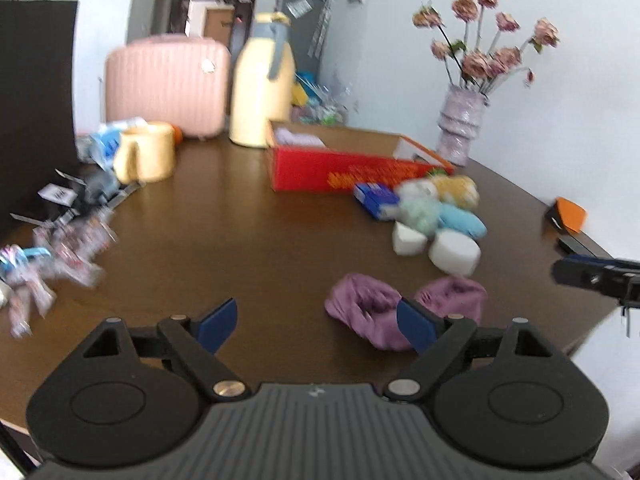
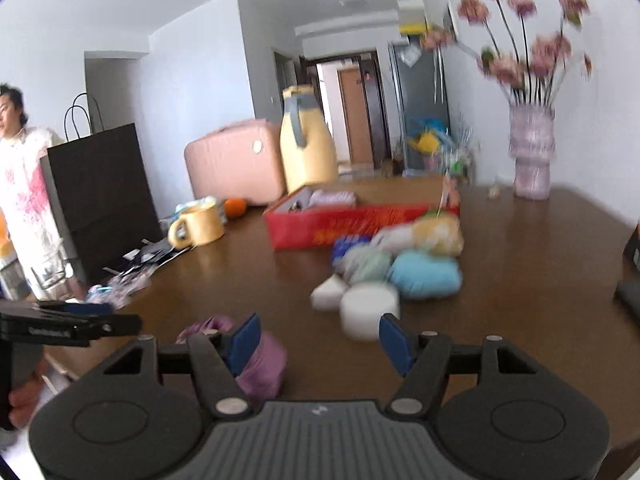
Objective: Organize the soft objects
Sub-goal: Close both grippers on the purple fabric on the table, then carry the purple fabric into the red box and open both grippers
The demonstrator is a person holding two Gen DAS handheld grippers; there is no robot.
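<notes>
Both tools wide open, nothing held: L tool (image 1: 316,326) & R tool (image 2: 320,340) over purple cloth (image 1: 368,312).

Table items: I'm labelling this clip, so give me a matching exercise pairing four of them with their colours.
Things:
1. mug
2. box
3. cloth
4. round sponge

Colours:
A. white
B. purple
C. yellow
D. red

Pairs: 1-C, 2-D, 3-B, 4-A
</notes>
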